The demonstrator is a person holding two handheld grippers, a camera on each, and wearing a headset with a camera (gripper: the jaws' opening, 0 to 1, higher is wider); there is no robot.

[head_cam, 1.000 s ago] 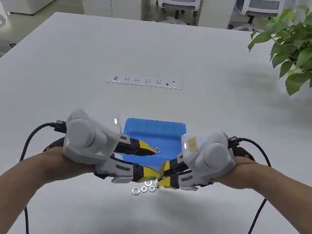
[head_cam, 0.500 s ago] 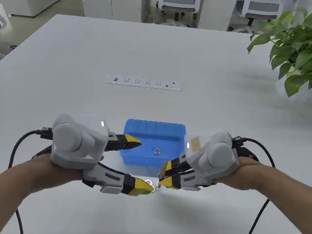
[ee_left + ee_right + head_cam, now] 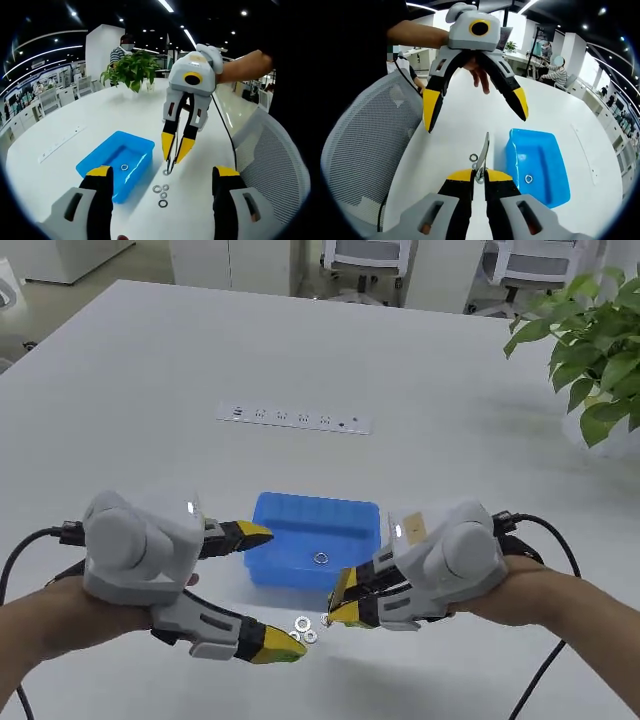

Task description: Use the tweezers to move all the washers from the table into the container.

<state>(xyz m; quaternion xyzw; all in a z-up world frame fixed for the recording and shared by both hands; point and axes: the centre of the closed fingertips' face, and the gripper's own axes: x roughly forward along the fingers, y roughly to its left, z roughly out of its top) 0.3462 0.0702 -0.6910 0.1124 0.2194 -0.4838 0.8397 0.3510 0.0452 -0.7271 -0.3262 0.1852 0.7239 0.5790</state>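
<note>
Several washers (image 3: 303,628) lie on the surface (image 3: 420,400) at lower centre, just beside the blue container (image 3: 316,506), which holds a lone washer (image 3: 320,559). The right hand-held gripper (image 3: 479,176) clamps the tweezers (image 3: 483,150); the left hand-held gripper (image 3: 163,171) gapes wide. Best to pinch one rim squarely and lift slowly.

Left gripper (image 3: 262,590) sits lower left in the head view, jaws spread wide, pointing right. Right gripper (image 3: 340,604) is lower right, pointing left, jaws pinched on the tweezers (image 3: 482,152). Left forearm (image 3: 35,625) and right forearm (image 3: 570,615) come in from the bottom corners.
</note>
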